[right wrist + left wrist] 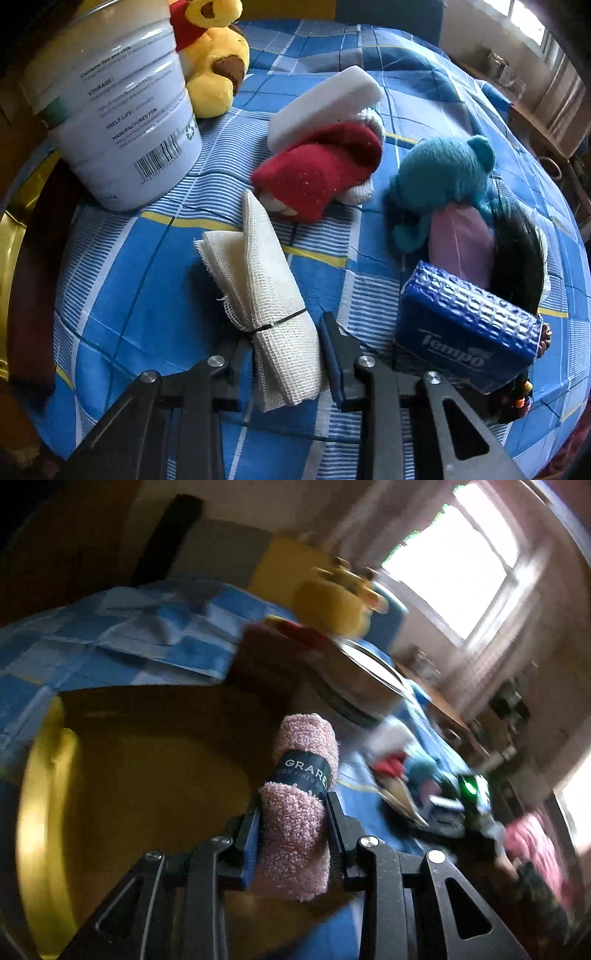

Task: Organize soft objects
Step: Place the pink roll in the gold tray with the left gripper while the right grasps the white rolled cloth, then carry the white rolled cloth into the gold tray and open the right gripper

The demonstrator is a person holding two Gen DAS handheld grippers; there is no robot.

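Observation:
In the left wrist view my left gripper (293, 805) is shut on a rolled pink towel (303, 738) with a dark paper band, held over the inside of a round yellow tub (48, 775). The right gripper (284, 332) points down at the blue checked bedspread (147, 258). A rolled white mesh cloth (258, 258) tied with a black band lies between its fingers, and both pads press its sides. Beyond it lie a red and white sock bundle (321, 170), a white sponge (325, 99) and a teal plush (443, 173).
A blue Tempo tissue pack (465, 332) sits close to the right finger, with a pink item (461, 243) and black hair (517, 251) behind it. A white tin (122, 110) and a yellow bear plush (218, 74) stand at the back left. The tub's rim (11, 258) borders the left.

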